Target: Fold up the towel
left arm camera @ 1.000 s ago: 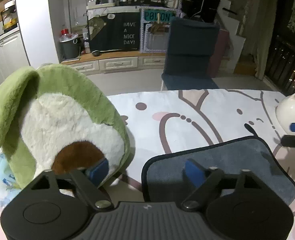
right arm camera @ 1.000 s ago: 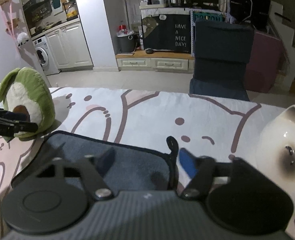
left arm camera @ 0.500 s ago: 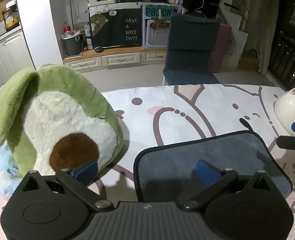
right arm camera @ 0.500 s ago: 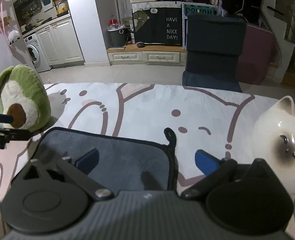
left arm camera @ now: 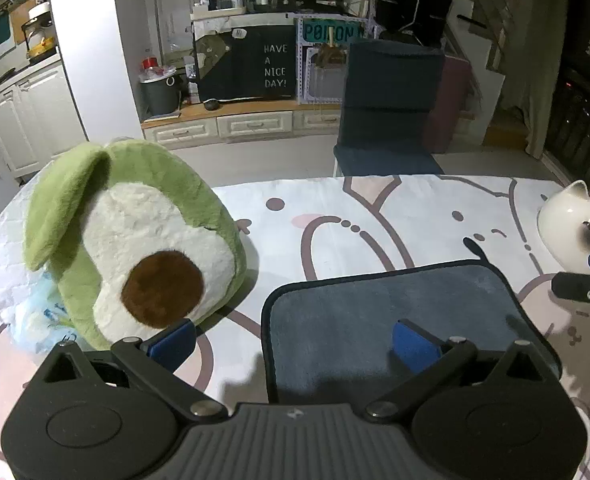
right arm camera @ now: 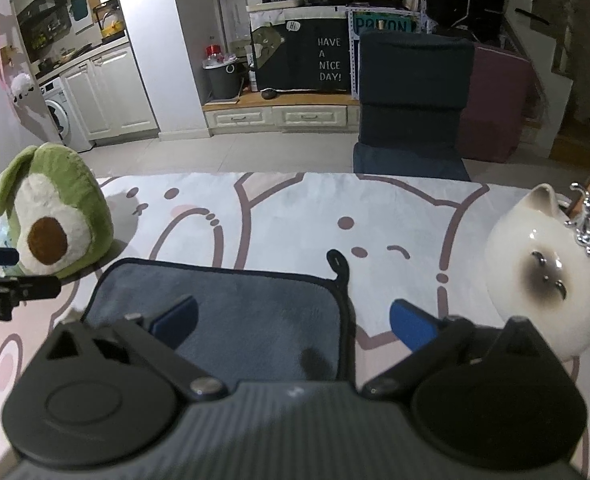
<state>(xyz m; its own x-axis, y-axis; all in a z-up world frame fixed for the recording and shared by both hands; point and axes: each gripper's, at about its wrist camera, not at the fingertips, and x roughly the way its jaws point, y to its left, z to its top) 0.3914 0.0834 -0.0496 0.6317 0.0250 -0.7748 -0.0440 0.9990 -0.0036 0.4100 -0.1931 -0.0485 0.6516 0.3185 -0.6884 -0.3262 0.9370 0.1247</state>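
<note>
The bench (right arm camera: 279,208) wore a white cloth printed with pink and brown cartoon cats. A grey towel (right arm camera: 255,316) lay flat on it at the near edge. An avocado plush (left arm camera: 135,248) stood at the left, just beside the towel, and a ceramic cat (right arm camera: 543,276) sat at the right, apart from it.

Avocado plush (left arm camera: 135,248) crowds left side, just beside towel (left arm camera: 391,316) left edge, narrow strip of cloth (left arm camera: 375,216) between. Cat jar (right arm camera: 543,276) blocks right, near towel's right edge. Far half of cloth beyond towel wide open. Chair (right arm camera: 411,104) behind table, well apart
</note>
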